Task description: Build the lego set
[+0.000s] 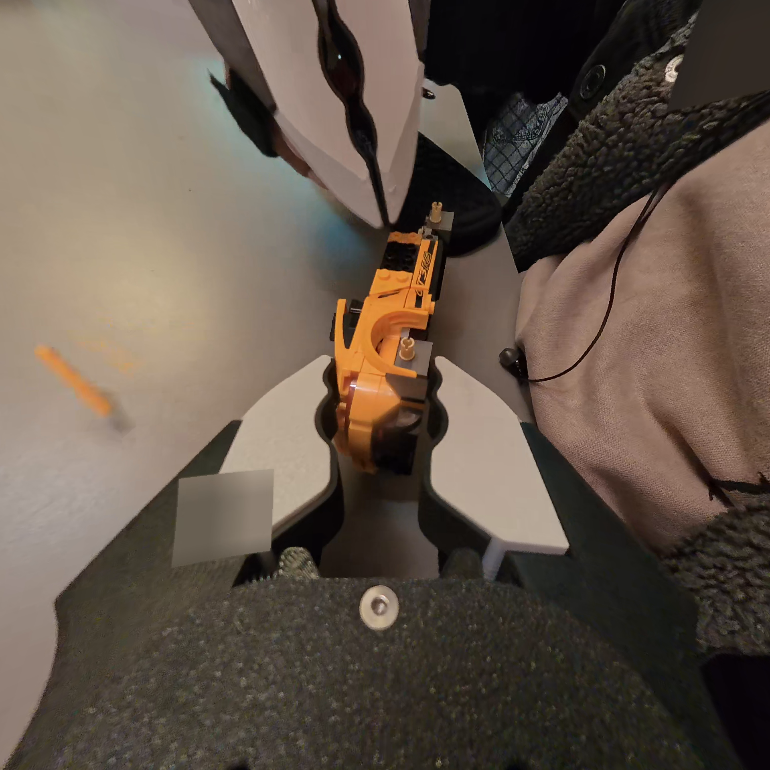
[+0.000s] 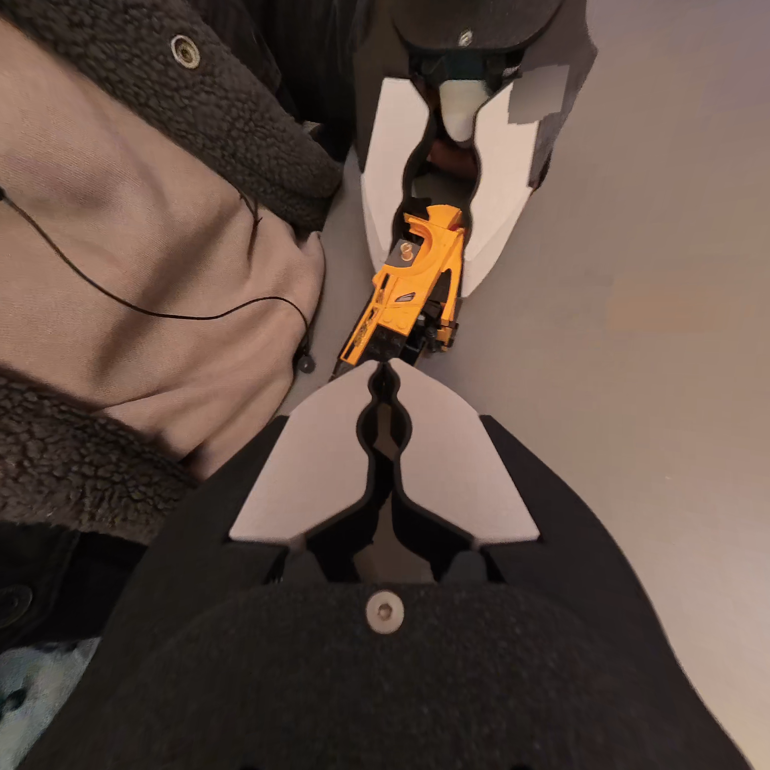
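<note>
left hand-held gripper [image 1: 381, 400] pinches orange-and-black plastic brick toy car [image 1: 391, 333], black writing on its side | right hand-held gripper [image 2: 382, 366] pressed together, tips at car's far end | grey desk [image 1: 125, 208]

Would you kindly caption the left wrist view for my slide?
Left tool grips an orange-and-black brick car above a grey table; right tool, shut, meets its far end.

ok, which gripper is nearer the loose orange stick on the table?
Left. The left gripper holds the orange brick car beside the stick; the right gripper sits shut at the car's far end.
</note>
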The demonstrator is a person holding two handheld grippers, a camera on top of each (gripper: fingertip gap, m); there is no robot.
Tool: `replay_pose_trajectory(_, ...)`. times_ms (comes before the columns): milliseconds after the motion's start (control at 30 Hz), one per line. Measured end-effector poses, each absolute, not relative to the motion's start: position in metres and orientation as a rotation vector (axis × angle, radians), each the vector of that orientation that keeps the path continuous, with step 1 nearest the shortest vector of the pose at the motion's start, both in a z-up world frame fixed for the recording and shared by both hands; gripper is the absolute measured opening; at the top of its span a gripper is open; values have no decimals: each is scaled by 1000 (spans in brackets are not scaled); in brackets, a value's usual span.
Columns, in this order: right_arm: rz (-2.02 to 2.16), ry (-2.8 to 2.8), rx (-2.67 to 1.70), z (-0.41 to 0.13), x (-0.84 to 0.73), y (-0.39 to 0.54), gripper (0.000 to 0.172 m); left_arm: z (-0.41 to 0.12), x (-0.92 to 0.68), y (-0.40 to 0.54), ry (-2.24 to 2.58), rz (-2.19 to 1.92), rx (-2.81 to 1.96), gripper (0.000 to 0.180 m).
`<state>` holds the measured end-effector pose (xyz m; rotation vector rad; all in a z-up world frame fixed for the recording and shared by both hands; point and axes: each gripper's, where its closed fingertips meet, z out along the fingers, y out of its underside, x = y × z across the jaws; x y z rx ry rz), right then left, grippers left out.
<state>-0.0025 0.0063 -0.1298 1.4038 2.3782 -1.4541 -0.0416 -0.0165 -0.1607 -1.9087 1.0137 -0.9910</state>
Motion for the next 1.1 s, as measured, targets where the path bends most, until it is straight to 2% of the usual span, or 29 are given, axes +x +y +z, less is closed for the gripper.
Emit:
replay_pose_trajectory(167, -1359, 2517, 1759, -139, -32, 51, 7, -161, -42, -18, 1034, -965, -1900, 41)
replay_pose_trajectory(367, -1176, 2808, 1846, -149, -72, 84, 15, -160, -52, -7, 971, -881, -1917, 40)
replay_pose_trajectory(633, -765, 3217, 1250, -171, -143, 118, 22, -161, -59, -1, 929, -842, -1931, 40)
replay_pose_trajectory(867, -614, 3072, 939, -194, -162, 120, 25, -160, -60, -2, 942, -840, -1928, 40)
replay_pose_trajectory(900, -582, 3049, 925, -200, -161, 121, 24, -160, -61, -2, 940, -843, -1930, 40)
replay_pose_trajectory(967, -641, 2992, 949, -203, -161, 118, 10, -160, -61, -2, 939, -844, -1931, 40)
replay_pose_trajectory(1100, -681, 2933, 1011, -201, -142, 108, 7, -160, -61, -3, 936, -827, -1933, 40)
